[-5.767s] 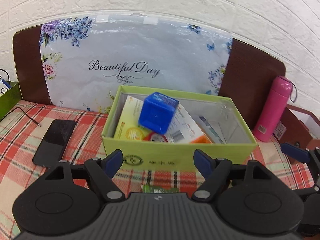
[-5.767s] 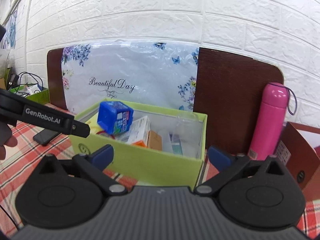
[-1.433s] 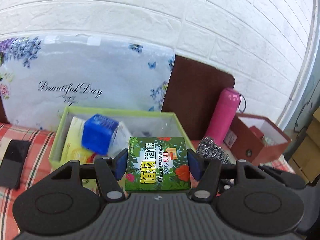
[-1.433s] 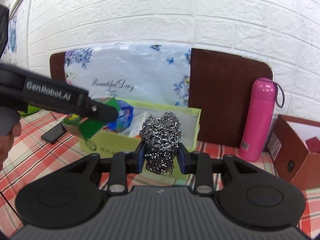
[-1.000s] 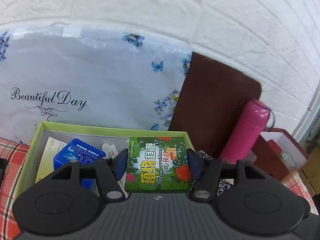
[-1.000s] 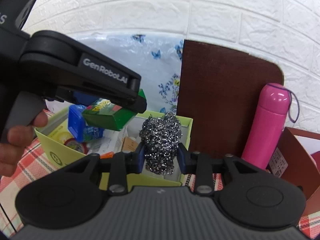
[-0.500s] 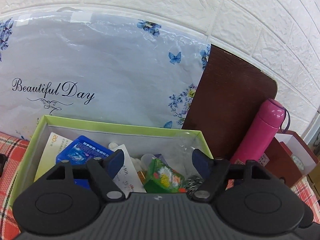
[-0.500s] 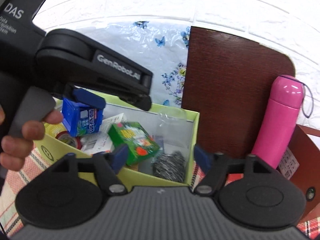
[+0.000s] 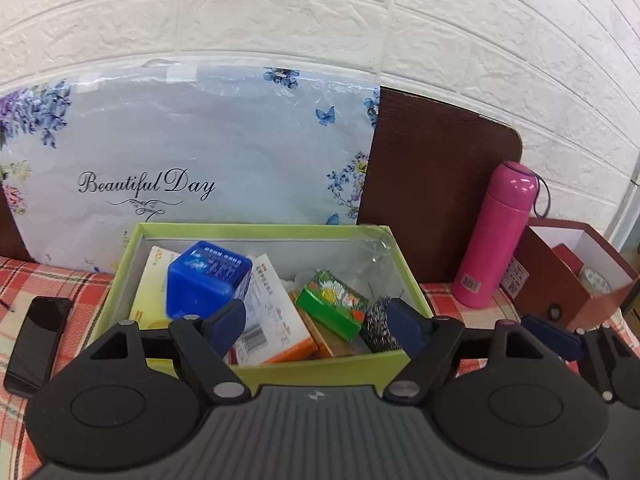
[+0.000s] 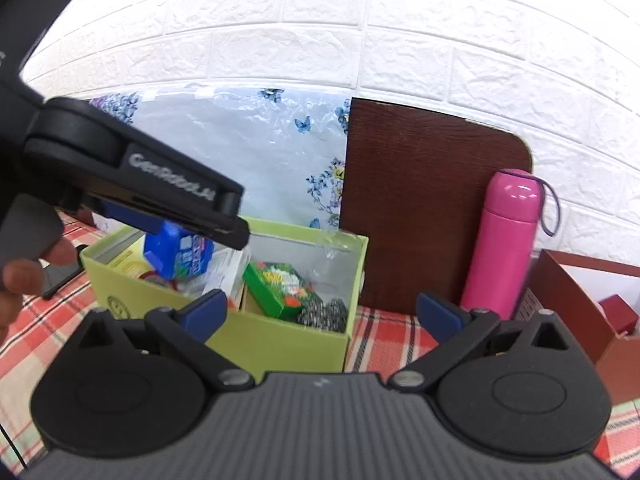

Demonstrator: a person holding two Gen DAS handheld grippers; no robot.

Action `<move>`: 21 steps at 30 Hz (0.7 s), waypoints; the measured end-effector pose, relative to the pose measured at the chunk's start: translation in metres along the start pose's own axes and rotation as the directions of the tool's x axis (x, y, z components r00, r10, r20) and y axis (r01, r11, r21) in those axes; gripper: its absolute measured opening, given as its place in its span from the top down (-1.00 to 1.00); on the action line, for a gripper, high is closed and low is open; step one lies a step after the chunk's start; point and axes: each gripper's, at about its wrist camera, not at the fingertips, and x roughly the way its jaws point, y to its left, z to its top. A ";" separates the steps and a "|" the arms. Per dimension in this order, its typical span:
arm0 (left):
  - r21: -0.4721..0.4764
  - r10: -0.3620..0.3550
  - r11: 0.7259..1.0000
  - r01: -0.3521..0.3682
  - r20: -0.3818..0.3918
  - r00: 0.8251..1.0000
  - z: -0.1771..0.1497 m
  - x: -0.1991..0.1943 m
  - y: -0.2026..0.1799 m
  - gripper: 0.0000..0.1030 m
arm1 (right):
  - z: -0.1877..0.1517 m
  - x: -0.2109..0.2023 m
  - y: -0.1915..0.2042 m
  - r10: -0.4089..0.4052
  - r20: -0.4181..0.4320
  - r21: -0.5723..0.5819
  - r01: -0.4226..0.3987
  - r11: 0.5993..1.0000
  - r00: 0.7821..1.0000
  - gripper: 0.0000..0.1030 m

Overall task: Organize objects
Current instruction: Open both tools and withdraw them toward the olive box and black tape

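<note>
The left gripper (image 9: 316, 322) has its two blue fingers (image 9: 226, 320) wide apart, and nothing is between them. Just past the fingers sits a green box (image 9: 264, 230) with no lid. Many things lie inside it. Close to the left finger is a blue cube (image 9: 206, 278), and it leans on a white and orange packet (image 9: 272, 312). Between the two fingers, a bit farther in, lies a small green carton (image 9: 334, 304) with flowers on it. It is tilted. Right beside the right finger is a shiny metal scrubber (image 9: 378, 328), and it touches the green carton.

The right gripper (image 10: 322, 316) also has its fingers (image 10: 438, 316) wide apart and holds nothing. The green box (image 10: 248, 344) is in front of its left finger. The green carton (image 10: 278, 284) and the scrubber (image 10: 324, 314) lie in the near corner of the box, between the two fingers. The black body of the left gripper (image 10: 132, 188) sticks out above the box on the left, with a hand (image 10: 16, 280) holding it.

Past the right fingers stands a pink bottle (image 9: 498, 236), upright on the red checked cloth (image 9: 28, 280). A brown open box (image 9: 560, 276) is next to the bottle. Far off the left finger lies a black phone (image 9: 38, 344), flat on the cloth. Behind the green box leans a flowery bag (image 9: 188, 168) and a dark brown board (image 9: 432, 196) against the white brick wall (image 9: 320, 20).
</note>
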 end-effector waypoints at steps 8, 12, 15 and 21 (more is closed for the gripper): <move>-0.029 -0.006 1.000 0.006 -0.020 1.000 -0.032 -0.031 -0.002 -0.57 | -0.021 -0.045 -0.006 -0.007 -0.021 0.026 0.007 1.000 1.000 -1.00; -0.047 -0.005 0.999 0.003 -0.037 0.999 -0.051 -0.042 0.000 -0.57 | -0.035 -0.059 -0.002 0.006 -0.043 0.038 -0.005 0.999 0.999 -1.00; -0.068 -0.005 0.998 0.001 -0.060 0.998 -0.067 -0.045 0.001 -0.57 | -0.049 -0.067 0.001 0.013 -0.063 0.047 -0.010 0.999 0.998 -1.00; -0.095 -0.033 0.995 0.024 -0.095 0.995 -0.092 -0.041 -0.001 -0.57 | -0.074 -0.078 0.004 -0.009 -0.101 0.044 0.014 0.999 0.995 -1.00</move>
